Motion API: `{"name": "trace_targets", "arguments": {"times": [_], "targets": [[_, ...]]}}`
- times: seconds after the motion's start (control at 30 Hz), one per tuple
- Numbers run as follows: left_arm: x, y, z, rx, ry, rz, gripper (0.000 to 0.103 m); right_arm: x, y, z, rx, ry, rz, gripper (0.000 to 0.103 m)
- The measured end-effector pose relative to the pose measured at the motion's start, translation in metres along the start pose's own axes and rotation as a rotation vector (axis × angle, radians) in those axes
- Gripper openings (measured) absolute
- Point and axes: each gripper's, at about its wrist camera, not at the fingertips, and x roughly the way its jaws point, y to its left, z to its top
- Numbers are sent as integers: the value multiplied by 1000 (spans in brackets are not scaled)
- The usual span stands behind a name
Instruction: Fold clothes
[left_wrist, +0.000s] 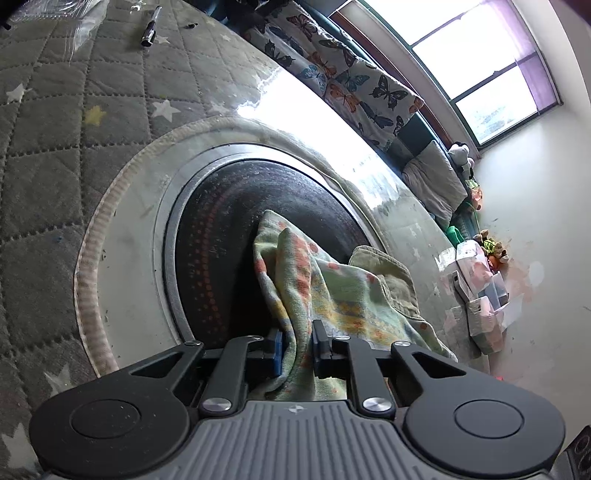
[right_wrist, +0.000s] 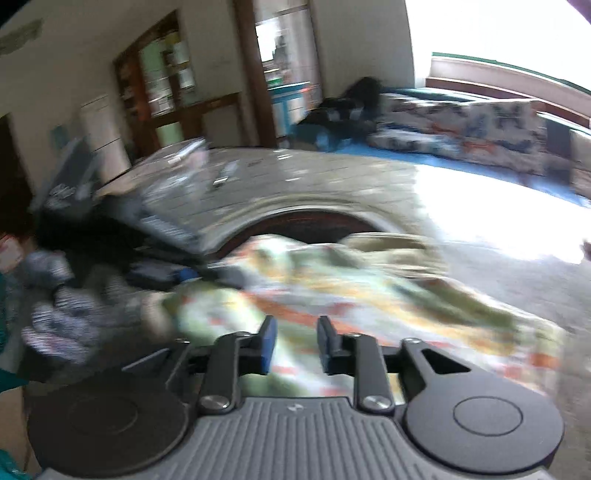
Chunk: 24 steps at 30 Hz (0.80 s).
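A pale green cloth with orange and yellow print (left_wrist: 317, 291) hangs bunched from my left gripper (left_wrist: 298, 345), which is shut on a thick fold of it above a black round plate. A beige garment (left_wrist: 388, 273) lies behind it. In the blurred right wrist view the same printed cloth (right_wrist: 332, 291) spreads over the mat. My right gripper (right_wrist: 295, 343) hovers over its near part with the jaws a little apart and nothing clearly between them. A gloved hand with the other gripper (right_wrist: 74, 317) is at the left.
A grey quilted star mat (left_wrist: 55, 166) covers the floor, with a round white mat and a black disc (left_wrist: 229, 236) on it. A pen-like tool (left_wrist: 151, 26) lies far left. A butterfly-print cushion (left_wrist: 343, 81), soft toys and boxes (left_wrist: 476, 280) line the wall.
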Motion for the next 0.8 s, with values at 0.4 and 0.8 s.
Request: {"name": "trace_targets", "arguments": {"times": [0.4,0.8], "targets": [[1,-13,-5,92,-24,33,16,-19,-111,-23,271,-33,-287,50],[2,-20,-5,136,-26,43,14,-4,-109,-28,325,-43,-258,27]]}}
